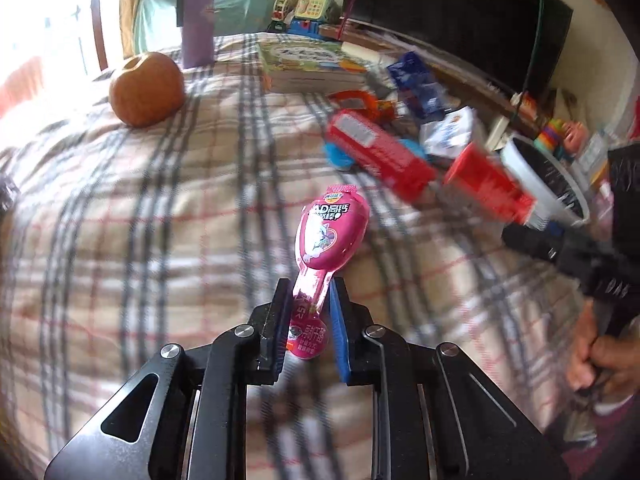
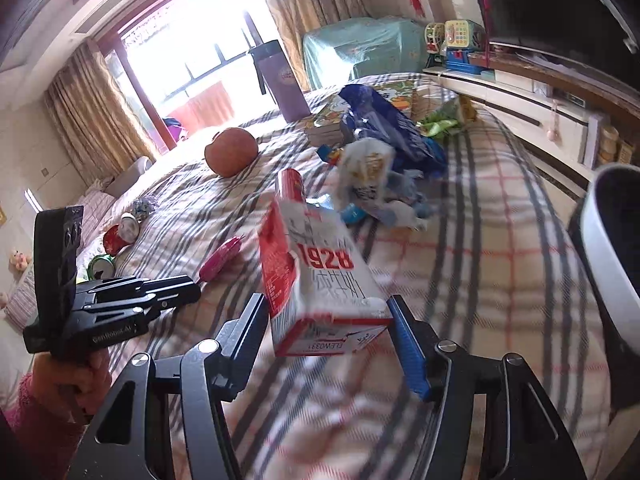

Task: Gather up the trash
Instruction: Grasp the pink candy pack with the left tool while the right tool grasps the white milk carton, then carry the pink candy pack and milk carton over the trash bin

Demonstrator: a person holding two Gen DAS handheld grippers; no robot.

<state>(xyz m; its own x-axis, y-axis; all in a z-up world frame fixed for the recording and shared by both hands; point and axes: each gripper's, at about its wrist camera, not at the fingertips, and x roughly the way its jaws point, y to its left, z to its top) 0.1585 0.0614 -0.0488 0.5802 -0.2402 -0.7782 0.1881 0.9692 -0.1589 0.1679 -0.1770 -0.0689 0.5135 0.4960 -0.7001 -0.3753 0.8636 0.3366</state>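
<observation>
Plaid bedspread (image 1: 120, 208): pink candy wrapper (image 1: 320, 248) clamped by its narrow tail in left gripper (image 1: 310, 300), long axis running ahead; red-white carton (image 2: 316, 272) gripped between right gripper (image 2: 326, 312) fingers, bin (image 2: 612, 260) just right.

Daylight poured from a blown-out window (image 2: 180, 52), glare washed the left wrist view's upper left corner, the plaid bedspread (image 1: 160, 200) was smeared by motion blur, the red carton (image 2: 316, 264) was blurred, fisheye bending and dark vignetting marked the edges.
</observation>
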